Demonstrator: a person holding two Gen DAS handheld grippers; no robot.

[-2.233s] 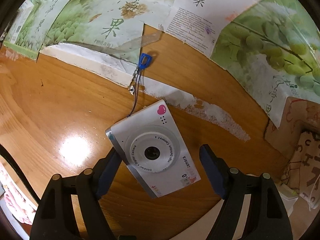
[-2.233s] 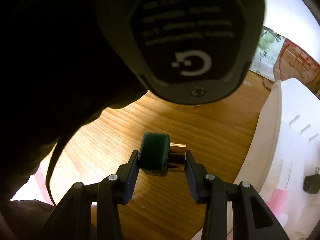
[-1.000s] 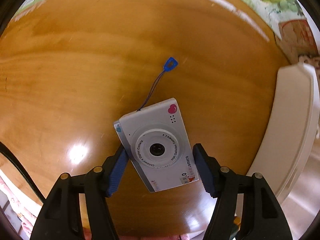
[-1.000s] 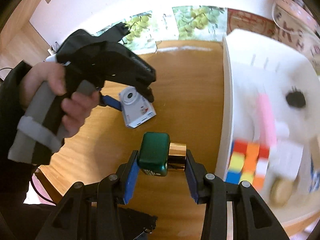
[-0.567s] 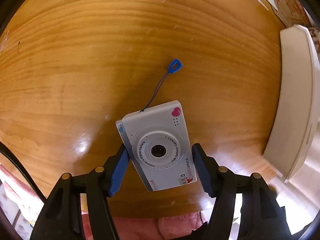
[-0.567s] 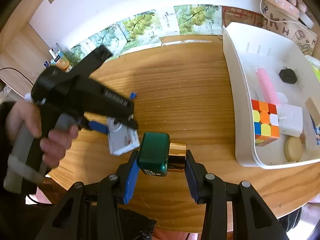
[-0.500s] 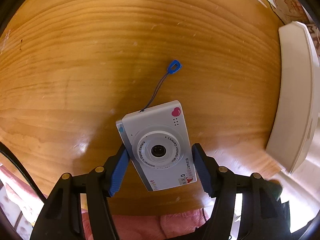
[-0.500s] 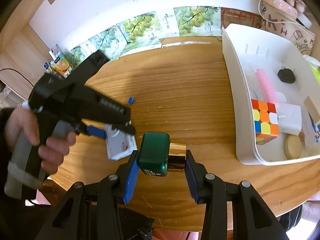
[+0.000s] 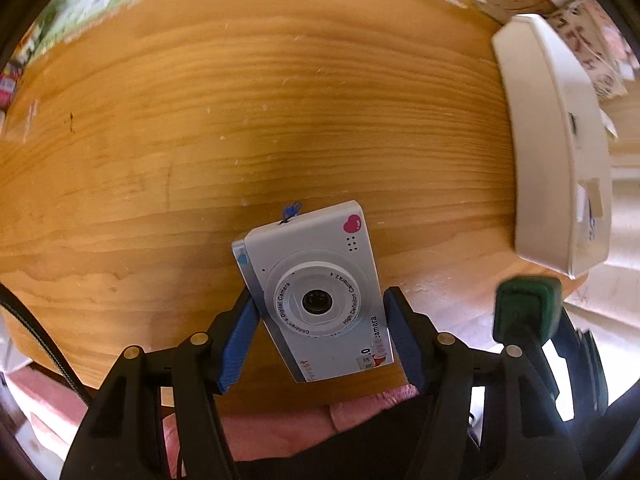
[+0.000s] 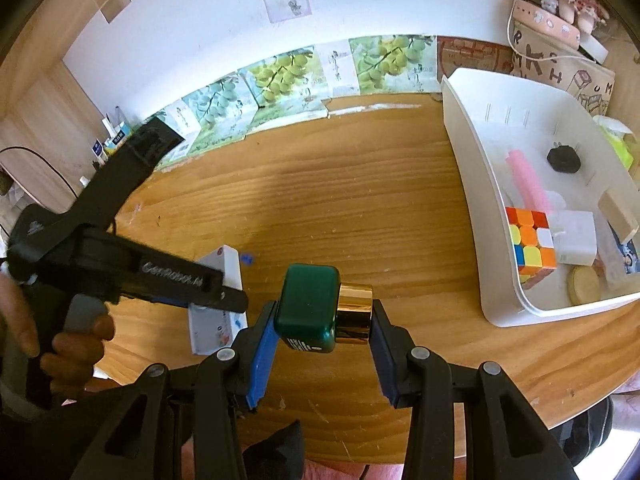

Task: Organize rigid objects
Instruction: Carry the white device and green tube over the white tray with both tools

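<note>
From my left wrist: since half a second ago the white bin (image 9: 556, 152) has slid up the right edge and my other claw's green bottle (image 9: 526, 308) has come into view. My left claw (image 9: 320, 336) is clamped on the toy camera (image 9: 316, 292), lens facing me, long side tilted away.

From my right wrist: my right claw (image 10: 320, 340) pinches the bottle (image 10: 308, 308) sideways, gold cap (image 10: 354, 312) toward the bin (image 10: 476, 200), over the table (image 10: 320, 200) left of it.
</note>
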